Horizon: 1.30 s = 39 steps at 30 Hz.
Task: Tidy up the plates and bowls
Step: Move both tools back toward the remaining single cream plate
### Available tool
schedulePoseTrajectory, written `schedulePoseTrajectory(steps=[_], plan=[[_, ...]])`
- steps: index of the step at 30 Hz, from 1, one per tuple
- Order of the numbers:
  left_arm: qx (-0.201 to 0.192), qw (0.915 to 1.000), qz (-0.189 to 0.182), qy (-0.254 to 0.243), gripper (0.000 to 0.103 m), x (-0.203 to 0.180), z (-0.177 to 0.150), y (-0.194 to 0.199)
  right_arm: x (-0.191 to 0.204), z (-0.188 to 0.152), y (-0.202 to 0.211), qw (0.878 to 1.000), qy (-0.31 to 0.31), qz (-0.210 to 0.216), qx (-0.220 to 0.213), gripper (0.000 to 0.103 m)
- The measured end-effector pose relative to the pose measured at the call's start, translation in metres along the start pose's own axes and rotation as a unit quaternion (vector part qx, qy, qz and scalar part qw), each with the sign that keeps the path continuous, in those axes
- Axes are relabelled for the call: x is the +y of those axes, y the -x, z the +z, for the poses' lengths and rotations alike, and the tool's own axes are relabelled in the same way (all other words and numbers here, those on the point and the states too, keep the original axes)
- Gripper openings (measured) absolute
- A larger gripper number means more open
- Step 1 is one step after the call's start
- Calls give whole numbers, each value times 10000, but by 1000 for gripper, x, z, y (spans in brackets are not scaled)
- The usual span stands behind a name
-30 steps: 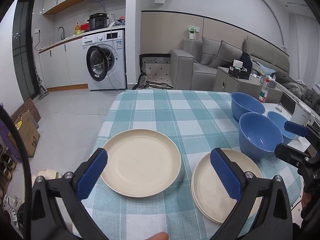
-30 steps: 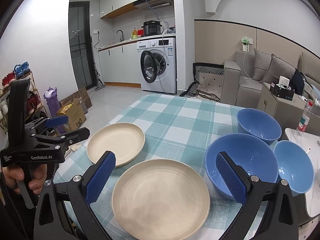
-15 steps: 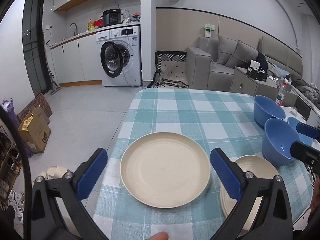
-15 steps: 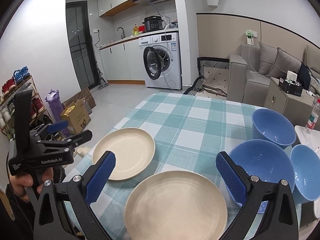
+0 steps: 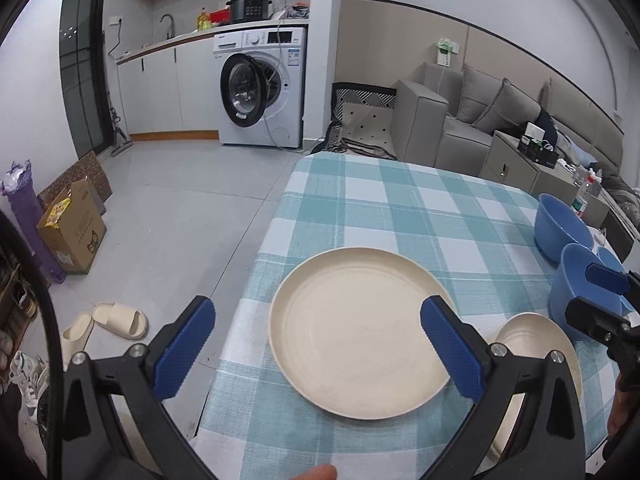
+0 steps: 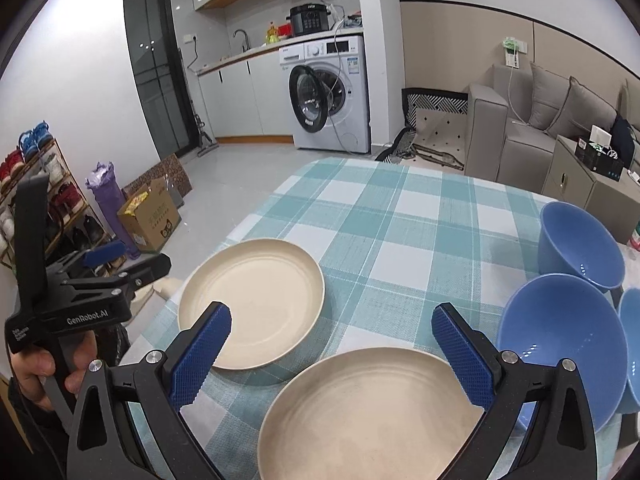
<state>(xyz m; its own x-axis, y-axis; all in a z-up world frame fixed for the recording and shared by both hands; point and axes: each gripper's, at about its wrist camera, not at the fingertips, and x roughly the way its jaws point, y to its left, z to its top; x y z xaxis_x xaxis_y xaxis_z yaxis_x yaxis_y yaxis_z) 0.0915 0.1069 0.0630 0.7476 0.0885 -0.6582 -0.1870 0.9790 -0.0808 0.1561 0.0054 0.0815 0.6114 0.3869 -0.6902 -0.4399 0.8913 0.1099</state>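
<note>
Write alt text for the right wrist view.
The open right gripper hovers over a cream plate on a teal checked tablecloth. A second cream plate lies left, three blue bowls right, and the left gripper at far left.

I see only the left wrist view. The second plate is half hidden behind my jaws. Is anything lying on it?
Observer: No, the near plate is bare, in front of the right gripper, whose jaws are open.
Operator: How many bowls stand on the right?
Observer: Three blue ones: the far bowl, the middle bowl, and the edge bowl, cut by the frame.
Operator: Do the plates touch?
Observer: No, a strip of cloth separates the far plate from it.
</note>
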Motion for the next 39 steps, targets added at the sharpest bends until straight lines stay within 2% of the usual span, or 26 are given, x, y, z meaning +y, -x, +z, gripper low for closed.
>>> schedulePoseTrajectory(steps=[3,6,17,32,39], plan=[[66,9999,92,129,103,11,-1,-7,6,1,-15,9999,84,-2,117,102],[147,9992,337,171,103,17,-2,-16,10,1,-30,9996,140,5,241,102],[507,9976,378,284,103,28,-11,-45,16,-2,-77,9974,196,30,690,102],[1078,9939,201,138,102,26,-27,-80,14,-16,-125,9914,63,126,1304,102],[1161,9930,146,169,102,28,-32,-88,16,-20,-138,9889,-15,229,1471,102]])
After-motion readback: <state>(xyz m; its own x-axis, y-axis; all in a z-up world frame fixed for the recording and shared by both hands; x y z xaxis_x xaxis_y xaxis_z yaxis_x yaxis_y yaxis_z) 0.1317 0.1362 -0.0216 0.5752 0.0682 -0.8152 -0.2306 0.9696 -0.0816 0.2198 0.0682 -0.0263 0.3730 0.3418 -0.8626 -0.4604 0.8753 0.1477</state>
